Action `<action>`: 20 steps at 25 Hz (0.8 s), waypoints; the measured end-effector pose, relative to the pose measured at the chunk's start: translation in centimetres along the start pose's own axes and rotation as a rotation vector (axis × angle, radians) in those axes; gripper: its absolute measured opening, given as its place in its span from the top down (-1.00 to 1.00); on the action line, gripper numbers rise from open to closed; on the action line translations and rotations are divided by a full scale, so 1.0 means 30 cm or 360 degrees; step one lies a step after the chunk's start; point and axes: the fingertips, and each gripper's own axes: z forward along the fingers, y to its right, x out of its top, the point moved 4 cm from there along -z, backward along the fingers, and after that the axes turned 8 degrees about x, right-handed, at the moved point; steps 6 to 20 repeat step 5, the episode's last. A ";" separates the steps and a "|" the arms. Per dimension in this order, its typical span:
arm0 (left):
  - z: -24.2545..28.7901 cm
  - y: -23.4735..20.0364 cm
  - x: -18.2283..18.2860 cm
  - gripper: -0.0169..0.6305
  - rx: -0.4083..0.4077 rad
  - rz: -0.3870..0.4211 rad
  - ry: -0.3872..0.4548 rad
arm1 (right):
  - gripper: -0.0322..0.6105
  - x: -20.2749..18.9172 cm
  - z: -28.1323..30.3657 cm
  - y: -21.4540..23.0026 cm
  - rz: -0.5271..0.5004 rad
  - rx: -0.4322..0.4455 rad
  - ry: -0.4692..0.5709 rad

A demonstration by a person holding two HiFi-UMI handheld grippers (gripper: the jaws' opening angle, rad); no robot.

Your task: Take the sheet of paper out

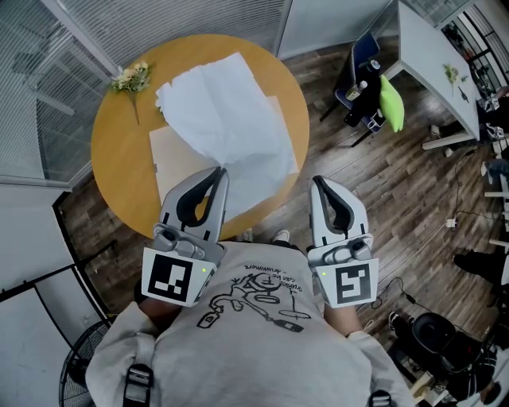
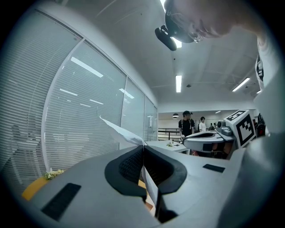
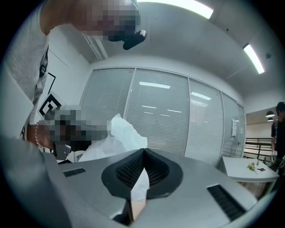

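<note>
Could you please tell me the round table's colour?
The table is yellow-orange; head view shows it best.

Office: blinded glass partitions [image 2: 89, 124], desks [image 1: 433, 63]

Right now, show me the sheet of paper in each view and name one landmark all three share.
Head view: the sheet of paper spreads rumpled over the table, its near corner at the left gripper.
Left gripper view: the sheet rises up-left from the shut jaws.
Right gripper view: the sheet is left of centre, above the jaws.
Shared landmark: the window blinds.
</note>
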 end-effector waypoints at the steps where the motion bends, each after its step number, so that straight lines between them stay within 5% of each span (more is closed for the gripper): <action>1: -0.001 0.001 0.000 0.88 0.0000 0.0003 -0.0001 | 0.88 0.002 -0.001 0.000 -0.0002 0.0001 0.0003; 20: 0.003 0.004 0.001 0.88 0.0002 0.0006 -0.0004 | 0.88 0.007 -0.003 0.007 -0.0007 0.0001 0.0014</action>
